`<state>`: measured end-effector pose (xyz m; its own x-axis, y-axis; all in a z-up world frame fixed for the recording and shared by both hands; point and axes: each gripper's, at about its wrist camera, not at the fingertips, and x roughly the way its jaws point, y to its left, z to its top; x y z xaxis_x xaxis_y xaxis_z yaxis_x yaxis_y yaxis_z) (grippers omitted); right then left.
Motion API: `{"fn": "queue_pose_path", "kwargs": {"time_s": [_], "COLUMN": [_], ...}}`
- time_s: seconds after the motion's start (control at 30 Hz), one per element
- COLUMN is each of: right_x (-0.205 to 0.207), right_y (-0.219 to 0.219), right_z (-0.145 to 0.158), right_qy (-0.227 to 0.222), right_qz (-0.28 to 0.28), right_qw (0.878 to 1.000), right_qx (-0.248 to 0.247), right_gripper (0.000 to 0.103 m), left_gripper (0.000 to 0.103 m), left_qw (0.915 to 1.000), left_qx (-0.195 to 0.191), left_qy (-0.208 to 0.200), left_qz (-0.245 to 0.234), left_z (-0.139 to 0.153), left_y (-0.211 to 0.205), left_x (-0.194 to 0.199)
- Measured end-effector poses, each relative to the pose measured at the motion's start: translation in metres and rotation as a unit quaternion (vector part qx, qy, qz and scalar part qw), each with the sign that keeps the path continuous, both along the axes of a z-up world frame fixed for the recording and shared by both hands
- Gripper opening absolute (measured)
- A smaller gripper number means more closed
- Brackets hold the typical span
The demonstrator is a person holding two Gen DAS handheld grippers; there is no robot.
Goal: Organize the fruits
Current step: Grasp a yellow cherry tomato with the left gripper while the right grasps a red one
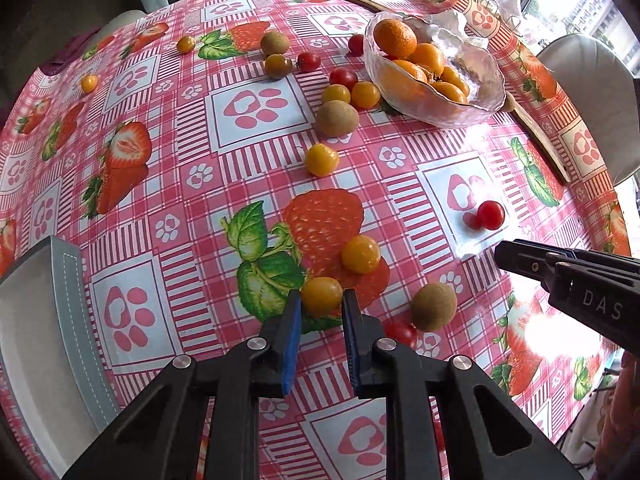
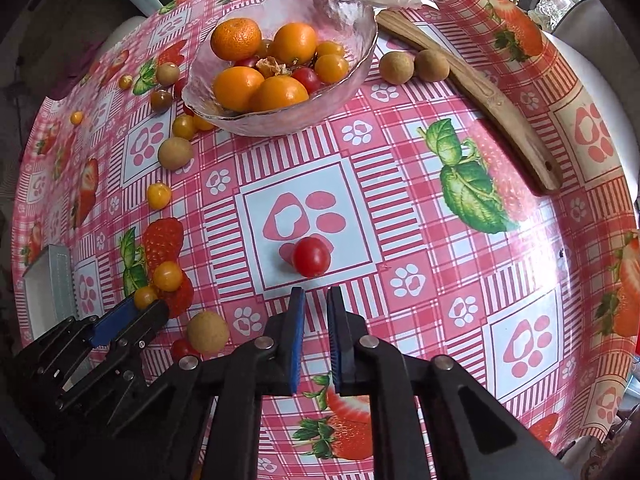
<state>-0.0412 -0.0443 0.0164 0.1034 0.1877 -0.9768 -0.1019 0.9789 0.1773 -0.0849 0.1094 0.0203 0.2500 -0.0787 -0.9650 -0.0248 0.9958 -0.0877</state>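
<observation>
- A round table (image 2: 420, 160) under a pink checked cloth printed with strawberries carries scattered fruit and a clear glass bowl (image 2: 352, 60) of oranges.
- Picking step: the left gripper (image 1: 321, 300) has its jaws pinching a small yellow cherry tomato (image 1: 321, 295); next comes a lift toward the bowl.
- The right gripper (image 2: 316, 300) has jaws pressed together on nothing, just short of a red cherry tomato (image 2: 311, 257).
- The bowl's far contents seem partly hidden.
</observation>
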Motion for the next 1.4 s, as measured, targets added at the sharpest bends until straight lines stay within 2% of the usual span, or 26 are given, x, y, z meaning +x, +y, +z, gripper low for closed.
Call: {"fn": "queue_pose_path", "kwargs": {"time_s": [0.07,0.23,0.3,0.37,0.43,0.6,0.9,0.93,1.0,1.03,1.13,1.4], "right_x": [-0.003,-0.007,-0.006,-0.003,0.001,0.009,0.022,0.024,0.026,0.025,0.024,0.013], "right_y": [-0.002,-0.007,-0.009,-0.007,-0.002,0.012,0.035,0.037,0.041,0.043,0.044,0.023], "right_z": [0.001,-0.001,0.0,0.001,0.002,-0.005,-0.005,-0.005,-0.006,-0.006,-0.007,0.002], "right_qy": [0.001,0.007,0.005,-0.005,-0.015,-0.013,-0.041,-0.042,-0.047,-0.048,-0.044,-0.013], "right_qz": [0.001,-0.001,-0.003,-0.001,0.006,0.023,0.059,0.059,0.068,0.075,0.076,0.03], "right_qw": [1.0,1.0,1.0,1.0,1.0,1.0,0.997,0.997,0.996,0.996,0.996,0.999], "right_qx": [0.007,0.022,0.022,0.017,0.013,0.012,0.006,0.005,-0.017,-0.029,-0.026,0.02], "right_gripper": [0.012,0.014,0.022,0.043,0.048,0.048,0.047,0.043,0.025,0.02,0.02,0.02], "left_gripper": [0.021,0.021,0.021,0.021,0.021,0.021,0.021,0.021,0.021,0.021,0.021,0.021], "left_qw": [0.9999,0.9999,0.9999,0.9999,0.9999,0.9999,0.9999,0.9999,0.9998,0.9998,0.9998,0.9995], "left_qx": [-0.007,0.002,0.002,0.005,0.005,0.003,0.004,0.003,0.001,-0.001,-0.003,-0.018], "left_qy": [0.003,0.008,0.005,0.004,0.003,0.002,0.003,0.003,0.002,0.002,0.001,0.003], "left_qz": [0.011,0.015,0.016,0.015,0.015,0.017,0.015,0.016,0.017,0.018,0.019,0.025], "left_z": [0.001,-0.004,-0.004,-0.005,-0.004,-0.003,-0.004,-0.004,-0.005,-0.003,-0.003,0.002], "left_y": [0.007,0.016,0.016,0.016,0.013,0.014,0.014,0.014,0.015,0.014,0.016,0.024], "left_x": [-0.003,-0.001,0.001,0.002,-0.001,-0.007,-0.006,-0.005,-0.005,-0.006,-0.006,-0.01]}}
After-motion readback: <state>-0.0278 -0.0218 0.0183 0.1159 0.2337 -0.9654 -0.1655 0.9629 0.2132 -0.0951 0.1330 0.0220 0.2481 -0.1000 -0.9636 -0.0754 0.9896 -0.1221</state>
